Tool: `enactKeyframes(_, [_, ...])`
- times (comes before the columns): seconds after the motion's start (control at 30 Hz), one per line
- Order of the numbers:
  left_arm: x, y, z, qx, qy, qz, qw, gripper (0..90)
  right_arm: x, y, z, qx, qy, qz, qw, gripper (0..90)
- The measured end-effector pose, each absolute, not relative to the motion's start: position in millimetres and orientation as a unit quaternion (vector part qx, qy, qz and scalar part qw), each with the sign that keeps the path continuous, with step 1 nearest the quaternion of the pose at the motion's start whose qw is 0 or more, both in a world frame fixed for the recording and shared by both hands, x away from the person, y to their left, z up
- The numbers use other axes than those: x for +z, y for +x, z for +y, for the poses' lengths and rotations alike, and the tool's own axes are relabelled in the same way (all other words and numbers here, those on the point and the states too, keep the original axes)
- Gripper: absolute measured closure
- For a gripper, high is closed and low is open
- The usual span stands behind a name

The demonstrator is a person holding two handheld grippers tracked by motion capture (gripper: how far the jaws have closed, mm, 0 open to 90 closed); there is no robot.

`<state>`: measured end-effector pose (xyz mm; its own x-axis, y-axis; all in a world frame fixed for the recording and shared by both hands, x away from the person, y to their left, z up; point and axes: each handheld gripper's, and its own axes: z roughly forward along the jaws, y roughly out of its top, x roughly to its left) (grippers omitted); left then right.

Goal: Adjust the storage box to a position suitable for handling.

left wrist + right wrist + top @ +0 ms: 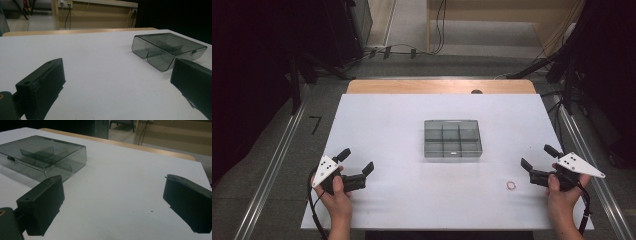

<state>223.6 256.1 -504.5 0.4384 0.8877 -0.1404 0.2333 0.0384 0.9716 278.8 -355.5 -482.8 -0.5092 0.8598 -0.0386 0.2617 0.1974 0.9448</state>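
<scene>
Both grippers rest spread and empty near the worktop's near edge, the left gripper (357, 161) by the left corner, the right gripper (537, 156) by the right; likely a ready stance; the closed compartment box (452, 138) sits mid-worktop; a small ring (511, 185) lies just beside the right gripper, probably its first pick.

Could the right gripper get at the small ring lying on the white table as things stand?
Probably yes: the small tan ring lies on bare white table just left of the open right gripper, nothing between.

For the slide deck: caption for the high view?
Open tongs flank a closed compartment box; rubber band lies nearby.
</scene>
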Motion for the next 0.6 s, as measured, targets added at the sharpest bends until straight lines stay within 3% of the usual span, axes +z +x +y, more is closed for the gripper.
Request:
enactKeyframes(0.13, [-504.7, 223.2, 255.0, 0.290, 0.634, 0.441, 0.565, 0.0, -476.2, 278.8, -348.1, 0.508, 0.383, 0.720, 0.279, 1.6])
enactKeyframes(0.6, [-505.6, 222.2, 253.6, 0.283, 0.640, 0.429, 0.571, 0.0, -466.3, 291.4, -329.1, 0.480, 0.397, 0.728, 0.287, 1.9])
